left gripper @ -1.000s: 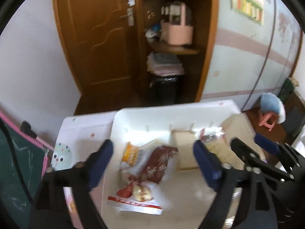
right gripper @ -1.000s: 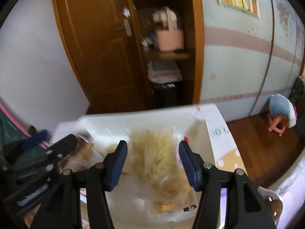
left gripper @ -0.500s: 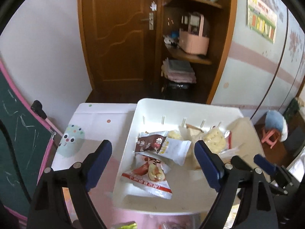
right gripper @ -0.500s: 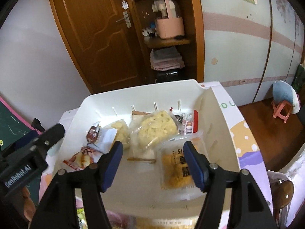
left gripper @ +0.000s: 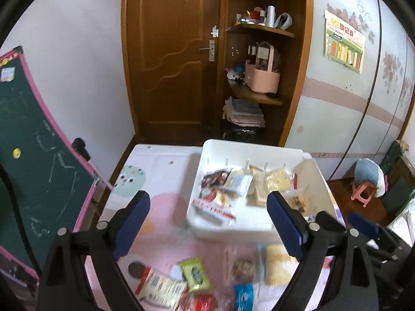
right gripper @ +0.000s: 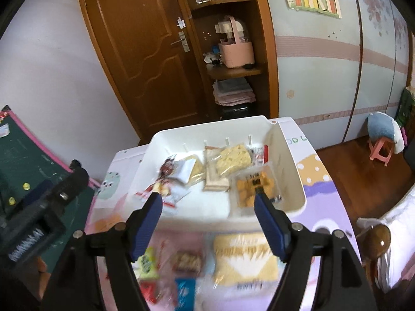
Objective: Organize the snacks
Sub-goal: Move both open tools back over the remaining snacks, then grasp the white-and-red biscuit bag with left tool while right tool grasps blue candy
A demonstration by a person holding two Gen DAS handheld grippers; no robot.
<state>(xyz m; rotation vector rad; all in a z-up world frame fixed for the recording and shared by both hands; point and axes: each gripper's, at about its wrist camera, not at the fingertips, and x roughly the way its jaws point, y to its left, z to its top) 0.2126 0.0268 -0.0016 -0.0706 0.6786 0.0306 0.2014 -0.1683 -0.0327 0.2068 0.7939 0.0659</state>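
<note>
A white bin (left gripper: pixel 315 171) (right gripper: pixel 293 160) sits at the far side of the small table and holds several snack packets, among them a red-and-white packet (left gripper: pixel 215 204) and an orange cracker packet (right gripper: pixel 255 188). More loose snacks lie on the pink mat in front of it: a yellow packet (right gripper: pixel 245 259) (left gripper: pixel 276 264), a green packet (left gripper: pixel 194 274) (right gripper: pixel 147 263), a blue packet (left gripper: pixel 243 296) (right gripper: pixel 185 292). My left gripper (left gripper: pixel 208 223) is open and empty above the mat. My right gripper (right gripper: pixel 208 225) is open and empty, above the loose snacks.
A green chalkboard with a pink frame (left gripper: pixel 31 155) stands to the left of the table. Behind are a wooden door (left gripper: pixel 171 59) and a corner shelf with a pink basket (left gripper: pixel 262 77). A small pink stool (right gripper: pixel 380 153) stands on the floor at the right.
Both grippers have pulled back and up from the bin. The loose snacks on the mat in front of the bin have come into view. Both stay open.
</note>
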